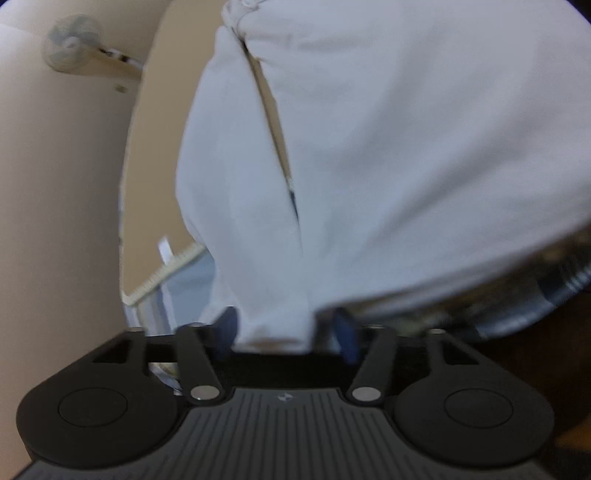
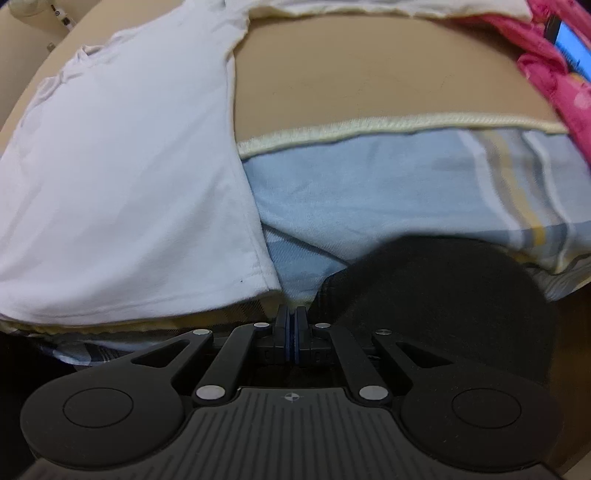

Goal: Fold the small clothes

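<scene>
A small white T-shirt lies flat on a tan blanket, filling the left half of the right wrist view. In the left wrist view the same white shirt fills most of the frame, and a bunched fold of it sits between the blue pads of my left gripper, which is closed on the cloth. My right gripper is shut with its blue pads pressed together and nothing between them, just off the shirt's near right corner, above a light blue striped sheet.
A dark black object lies right of my right gripper. A pink patterned cloth lies at the far right. Another pale cloth lies at the back. A wall fan shows at the upper left of the left wrist view.
</scene>
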{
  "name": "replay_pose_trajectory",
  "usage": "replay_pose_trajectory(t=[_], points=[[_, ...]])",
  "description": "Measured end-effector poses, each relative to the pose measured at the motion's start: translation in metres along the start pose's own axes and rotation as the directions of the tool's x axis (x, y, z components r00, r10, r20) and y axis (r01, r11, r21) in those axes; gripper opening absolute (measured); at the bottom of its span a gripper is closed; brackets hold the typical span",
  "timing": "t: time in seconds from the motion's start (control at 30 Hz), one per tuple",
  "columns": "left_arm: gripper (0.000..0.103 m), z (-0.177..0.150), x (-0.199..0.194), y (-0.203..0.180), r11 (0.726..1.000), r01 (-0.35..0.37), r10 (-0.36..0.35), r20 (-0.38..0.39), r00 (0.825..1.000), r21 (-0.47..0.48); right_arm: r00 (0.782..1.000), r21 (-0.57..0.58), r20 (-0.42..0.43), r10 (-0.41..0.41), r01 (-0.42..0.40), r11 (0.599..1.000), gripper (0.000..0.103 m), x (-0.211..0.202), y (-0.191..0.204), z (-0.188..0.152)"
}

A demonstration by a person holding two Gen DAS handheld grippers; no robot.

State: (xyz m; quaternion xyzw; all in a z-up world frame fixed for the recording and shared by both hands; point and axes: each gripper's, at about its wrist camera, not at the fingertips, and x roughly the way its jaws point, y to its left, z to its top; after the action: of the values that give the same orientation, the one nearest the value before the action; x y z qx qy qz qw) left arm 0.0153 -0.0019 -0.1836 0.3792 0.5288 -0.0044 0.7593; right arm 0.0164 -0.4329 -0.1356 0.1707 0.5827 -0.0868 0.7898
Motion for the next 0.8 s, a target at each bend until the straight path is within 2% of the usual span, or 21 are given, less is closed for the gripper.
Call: replay_pose_trajectory(t=[0.07, 0.1, 0.17, 0.2, 0.23, 0.33, 0.4, 0.5, 0.57, 0.63, 0.7, 0.8], points=[[0.078, -0.009, -0.012, 0.013, 0.998, 0.049, -0.048, 0.035, 0.998, -0.03, 1.0, -0.006, 0.024, -0.004, 0.004, 1.0, 0.002, -0.014, 0.001, 0.001], [0.083, -0.012, -0.019, 0.023, 0.995, 0.086, -0.082, 0.063, 0.995, -0.06, 0.999, -0.002, 0.045, -0.001, 0.001, 1.0, 0.007, -0.023, 0.001, 0.003], [0.086, -0.011, -0.029, 0.043, 0.979, 0.155, -0.139, 0.121, 0.983, -0.132, 0.996, 0.011, 0.088, 0.024, -0.025, 1.0, 0.021, -0.036, 0.001, 0.012], [0.089, -0.006, -0.03, 0.052, 0.969, 0.178, -0.155, 0.142, 0.978, -0.17, 0.993, 0.018, 0.111, 0.042, -0.045, 0.999, 0.032, -0.04, 0.001, 0.017], [0.093, 0.0, -0.029, 0.059, 0.959, 0.193, -0.163, 0.156, 0.974, -0.208, 0.989, 0.024, 0.133, 0.061, -0.064, 0.998, 0.039, -0.043, 0.002, 0.023], [0.095, 0.031, -0.012, 0.072, 0.928, 0.189, -0.152, 0.136, 0.979, -0.32, 0.978, 0.021, 0.187, 0.088, -0.094, 0.995, 0.042, -0.035, 0.015, 0.046], [0.095, 0.051, 0.01, 0.069, 0.926, 0.165, -0.144, 0.086, 0.986, -0.339, 0.977, 0.008, 0.189, 0.1, -0.103, 0.995, 0.044, -0.017, 0.026, 0.058], [0.095, 0.063, 0.042, 0.069, 0.941, 0.119, -0.123, 0.007, 0.992, -0.318, 0.996, -0.026, 0.067, 0.052, -0.051, 0.998, 0.044, 0.021, 0.047, 0.064], [0.095, 0.06, 0.058, 0.081, 0.939, 0.116, -0.126, -0.013, 0.992, -0.323, 0.998, -0.016, 0.037, 0.049, -0.048, 0.999, 0.044, 0.028, 0.051, 0.061], [0.095, 0.055, 0.077, 0.097, 0.924, 0.167, -0.19, -0.034, 0.981, -0.345, 0.997, -0.007, 0.035, 0.065, -0.065, 0.998, 0.046, 0.026, 0.049, 0.058], [0.095, 0.051, 0.091, 0.107, 0.904, 0.247, -0.283, -0.056, 0.957, -0.35, 0.999, 0.002, 0.031, 0.04, -0.041, 0.999, 0.047, 0.024, 0.047, 0.055], [0.095, 0.054, 0.097, 0.112, 0.895, 0.304, -0.334, -0.039, 0.942, -0.326, 1.0, 0.017, 0.013, 0.006, -0.006, 1.0, 0.048, 0.025, 0.051, 0.052]])
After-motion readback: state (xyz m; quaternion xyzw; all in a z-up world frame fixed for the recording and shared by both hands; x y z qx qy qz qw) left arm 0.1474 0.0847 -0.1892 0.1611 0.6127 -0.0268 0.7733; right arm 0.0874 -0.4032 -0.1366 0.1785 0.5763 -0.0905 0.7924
